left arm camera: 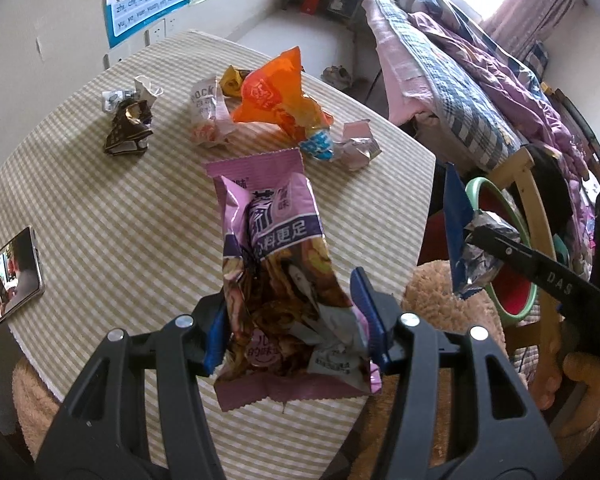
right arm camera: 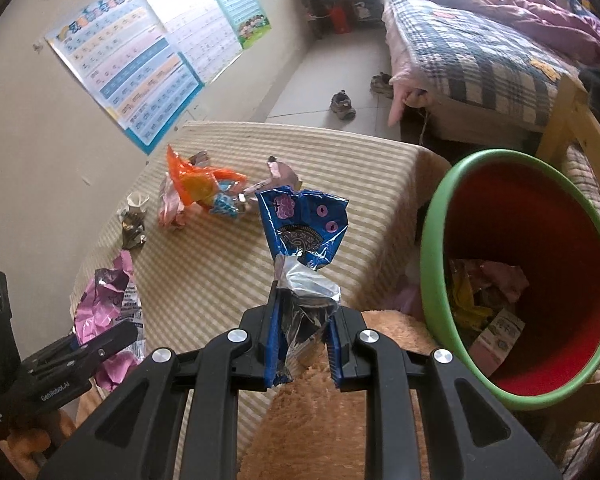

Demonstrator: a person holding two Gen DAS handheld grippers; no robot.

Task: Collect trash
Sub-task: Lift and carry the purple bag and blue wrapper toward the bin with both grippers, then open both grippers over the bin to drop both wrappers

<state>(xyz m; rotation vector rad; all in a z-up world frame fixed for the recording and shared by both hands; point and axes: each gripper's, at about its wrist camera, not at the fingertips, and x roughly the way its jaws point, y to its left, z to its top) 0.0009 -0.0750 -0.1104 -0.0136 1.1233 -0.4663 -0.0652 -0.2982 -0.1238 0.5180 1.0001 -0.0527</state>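
Observation:
My left gripper [left arm camera: 292, 320] is shut on a purple snack bag [left arm camera: 276, 248], held up over the striped table [left arm camera: 100, 200]. My right gripper [right arm camera: 302, 336] is shut on a blue cookie wrapper [right arm camera: 304, 228] with a silver inside, lifted beside the table's right edge. A red bin with a green rim [right arm camera: 432, 240] stands tilted just right of it, with several wrappers inside. From the left wrist view the blue wrapper [left arm camera: 460, 220] hangs in front of the bin [left arm camera: 516, 220]. More trash lies on the table: an orange bag [left arm camera: 276, 92], a brown wrapper [left arm camera: 128, 128], a white wrapper [left arm camera: 208, 116].
A phone [left arm camera: 10, 276] with its screen lit lies at the table's left edge. A fluffy tan cushion [right arm camera: 332, 412] sits below the grippers. A wooden chair [left arm camera: 540, 248] holds the bin. A bed with plaid covers [right arm camera: 480, 52] stands beyond, shoes [right arm camera: 342, 104] on the floor.

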